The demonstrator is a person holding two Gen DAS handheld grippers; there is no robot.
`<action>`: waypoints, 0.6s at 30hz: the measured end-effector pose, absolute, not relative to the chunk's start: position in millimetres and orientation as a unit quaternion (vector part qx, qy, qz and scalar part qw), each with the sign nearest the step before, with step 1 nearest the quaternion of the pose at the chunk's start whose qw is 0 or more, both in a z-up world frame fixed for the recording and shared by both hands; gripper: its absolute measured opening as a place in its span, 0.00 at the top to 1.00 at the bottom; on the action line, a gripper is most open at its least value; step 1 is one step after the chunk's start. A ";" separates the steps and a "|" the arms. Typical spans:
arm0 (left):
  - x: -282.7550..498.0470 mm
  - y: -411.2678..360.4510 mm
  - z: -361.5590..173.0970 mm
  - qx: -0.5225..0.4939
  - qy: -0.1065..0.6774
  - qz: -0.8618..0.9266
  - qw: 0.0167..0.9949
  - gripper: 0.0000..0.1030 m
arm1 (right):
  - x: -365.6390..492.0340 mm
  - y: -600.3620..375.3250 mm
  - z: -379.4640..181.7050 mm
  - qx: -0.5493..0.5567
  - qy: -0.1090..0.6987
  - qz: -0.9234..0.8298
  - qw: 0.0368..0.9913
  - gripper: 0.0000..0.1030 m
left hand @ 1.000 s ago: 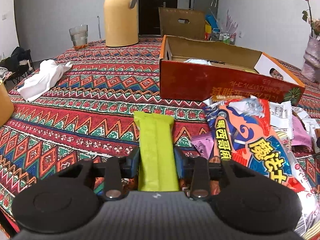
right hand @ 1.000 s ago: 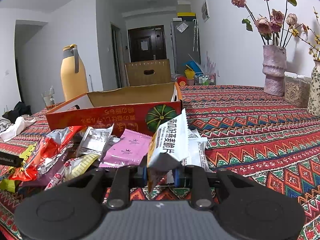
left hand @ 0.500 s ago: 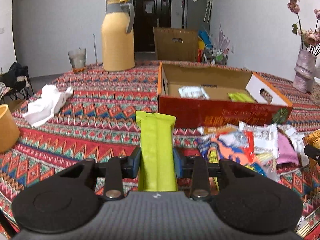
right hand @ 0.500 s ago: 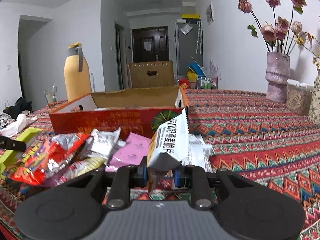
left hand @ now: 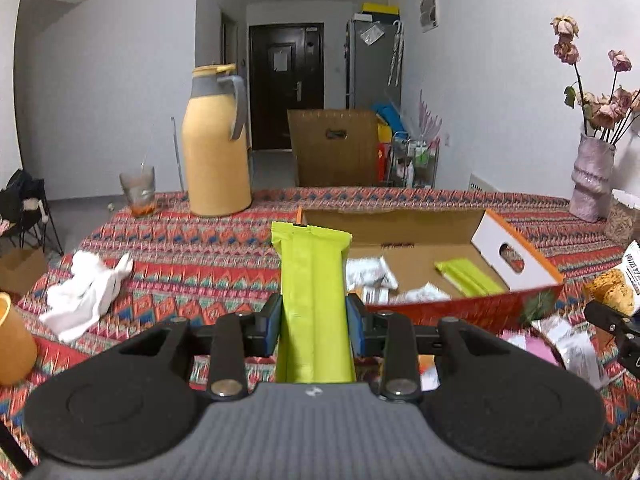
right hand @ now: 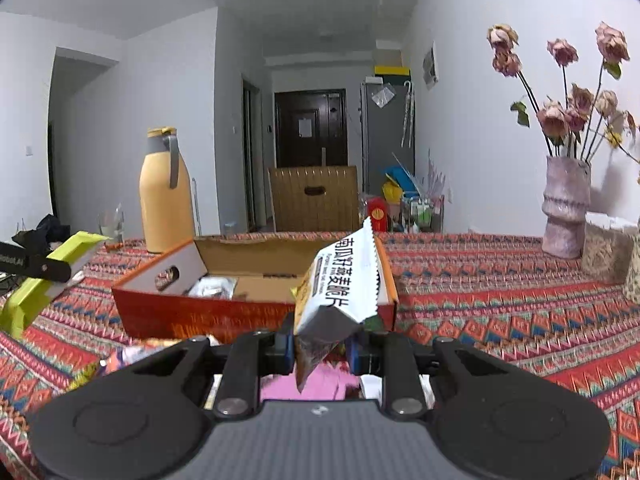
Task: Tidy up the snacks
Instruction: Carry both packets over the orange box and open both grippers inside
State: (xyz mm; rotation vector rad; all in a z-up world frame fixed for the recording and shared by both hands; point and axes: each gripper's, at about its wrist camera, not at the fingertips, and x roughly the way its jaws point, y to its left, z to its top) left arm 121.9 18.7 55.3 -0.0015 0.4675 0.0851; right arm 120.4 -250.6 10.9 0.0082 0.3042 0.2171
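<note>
Holding 1 green bar [left hand: 314,296] in my left claw [left hand: 314,322], 1 white packet [right hand: 340,292] in my right claw [right hand: 320,346] — 1 red box [left hand: 460,312] ahead.

The box [left hand: 516,258] is open-topped, its near wall [left hand: 460,312] standing before both tongs.

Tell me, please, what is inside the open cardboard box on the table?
Inside the cardboard box lie a green packet and several white packets on its bare floor. The held green bar and the box's near wall cover the left and front parts, so more may be there.
</note>
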 end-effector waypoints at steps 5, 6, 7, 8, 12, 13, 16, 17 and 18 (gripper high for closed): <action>137.6 10.5 69.6 0.007 0.217 0.035 0.975 0.67 | 137.4 -243.0 24.5 0.003 0.137 0.113 0.984 0.78; 140.6 8.8 72.0 0.009 0.214 0.032 0.976 0.67 | 142.4 -240.8 27.5 0.002 0.135 0.114 0.984 0.78; 144.0 6.8 74.7 0.009 0.210 0.029 0.977 0.67 | 146.8 -238.6 29.5 0.002 0.133 0.116 0.984 0.78; 147.4 5.0 77.3 0.009 0.207 0.028 0.978 0.67 | 150.8 -236.4 31.2 0.001 0.131 0.117 0.984 0.78; 164.1 0.1 87.0 0.005 0.196 0.021 0.980 0.67 | 169.6 -226.2 41.1 0.000 0.121 0.122 0.985 0.78; 169.1 -0.9 88.8 0.004 0.194 0.022 0.981 0.67 | 173.5 -224.1 43.3 -0.001 0.119 0.124 0.985 0.78; 184.3 -3.7 91.8 0.004 0.192 0.023 0.981 0.67 | 189.0 -218.6 49.4 -0.003 0.113 0.128 0.985 0.78; 190.8 -4.7 92.5 0.004 0.191 0.025 0.981 0.67 | 194.3 -217.3 50.8 -0.004 0.112 0.129 0.985 0.78; 197.8 -5.8 92.7 0.003 0.191 0.026 0.981 0.67 | 200.7 -215.9 52.0 -0.004 0.111 0.131 0.985 0.78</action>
